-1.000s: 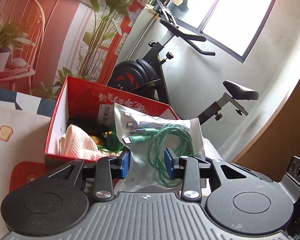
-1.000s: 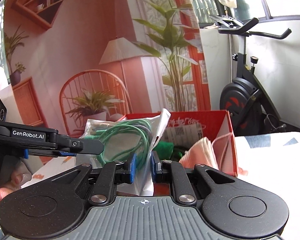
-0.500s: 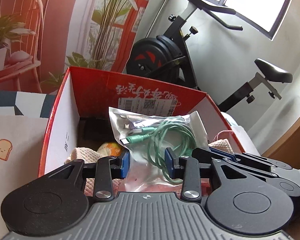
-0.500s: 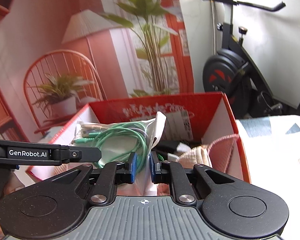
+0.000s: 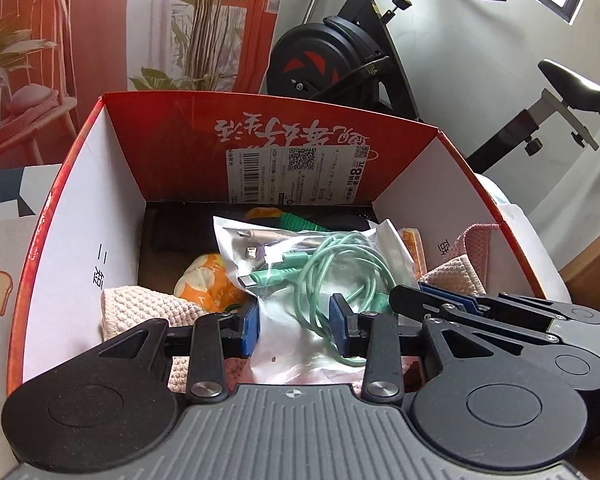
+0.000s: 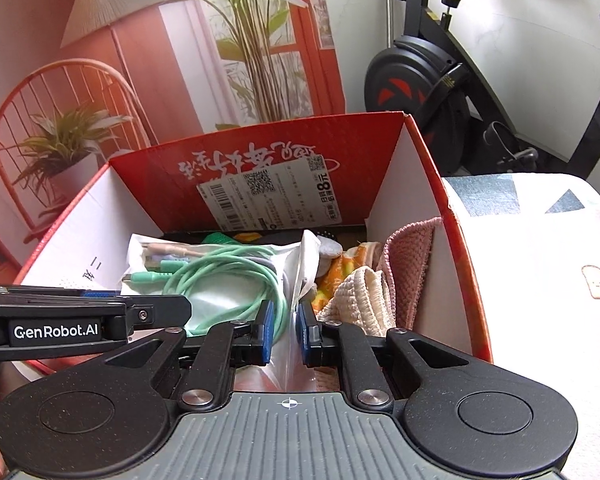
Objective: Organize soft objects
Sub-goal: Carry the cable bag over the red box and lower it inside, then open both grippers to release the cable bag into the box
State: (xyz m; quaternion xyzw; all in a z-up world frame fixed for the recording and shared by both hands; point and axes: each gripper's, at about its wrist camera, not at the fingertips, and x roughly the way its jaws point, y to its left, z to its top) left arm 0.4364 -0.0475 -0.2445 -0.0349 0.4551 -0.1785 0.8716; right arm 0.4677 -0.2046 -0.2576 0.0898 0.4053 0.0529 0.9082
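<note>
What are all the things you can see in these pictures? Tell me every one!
box: one, red outside and white inside, on the cloth-covered table.
clear bag: one, see-through, above the box between both grippers.
cables: a bundle, mostly mint green, inside the bag.
knitted cloths: two, cream and pink, in the box.
orange soft toy: one, orange and cream, in the box.
label: one, white, on the box's back wall.
exercise bike: one, black, behind the box.
tablecloth: one, white with toast pictures, under the box.
left gripper: one, black with blue pads, around the bag.
right gripper: one, the same, nearly shut around the bag's edge.
</note>
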